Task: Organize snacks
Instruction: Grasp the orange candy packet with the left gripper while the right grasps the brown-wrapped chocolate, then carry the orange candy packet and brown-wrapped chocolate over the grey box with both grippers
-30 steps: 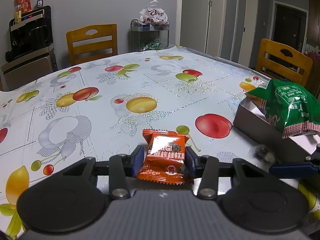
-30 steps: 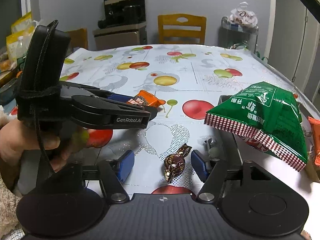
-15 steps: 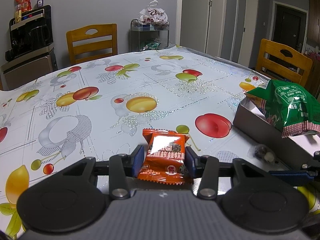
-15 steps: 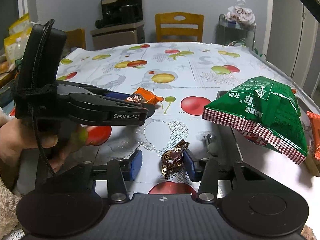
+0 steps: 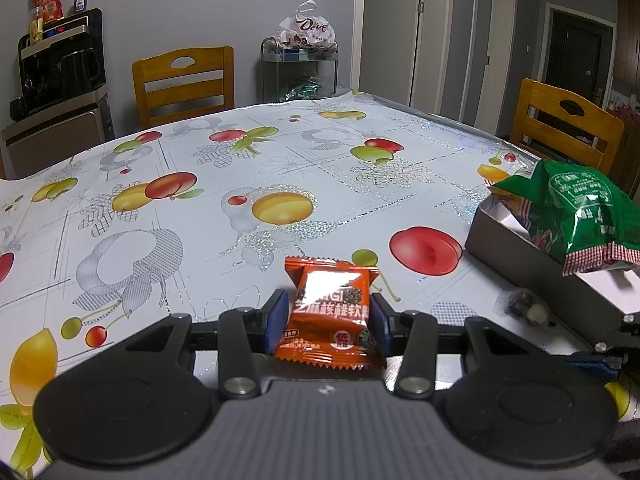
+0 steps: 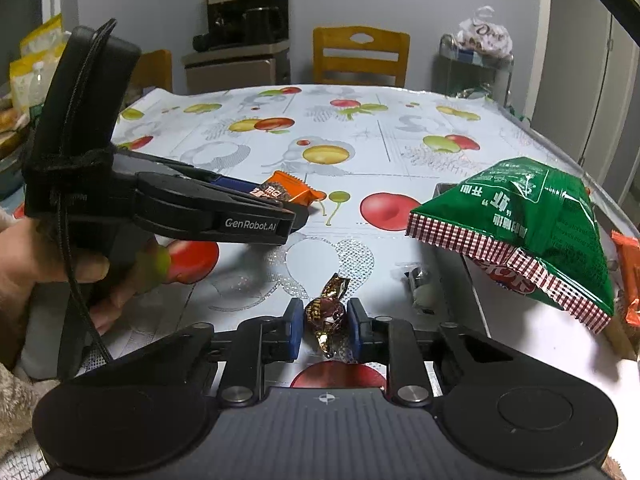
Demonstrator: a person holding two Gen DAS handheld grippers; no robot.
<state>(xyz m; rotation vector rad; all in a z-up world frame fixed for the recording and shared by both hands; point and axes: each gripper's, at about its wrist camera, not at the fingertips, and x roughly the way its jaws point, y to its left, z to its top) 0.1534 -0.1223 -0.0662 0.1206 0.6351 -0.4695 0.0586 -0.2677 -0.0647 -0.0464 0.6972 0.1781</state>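
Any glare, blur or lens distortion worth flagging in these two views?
Left wrist: white glare blots the orange packet's print; fisheye bows the table edge. Right wrist: sharp on the brown candy; the hand at left is soft.

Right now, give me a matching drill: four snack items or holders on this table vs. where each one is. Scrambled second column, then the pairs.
Column 1
1. orange snack packet
2. brown foil candy
3. green chip bag
4. grey box

Column 2
A. on the tablecloth, at the right side
B. between the left gripper pads
C. lying across the box, overhanging its edge
D. between the right gripper pads

Pairs: 1-B, 2-D, 3-C, 4-A
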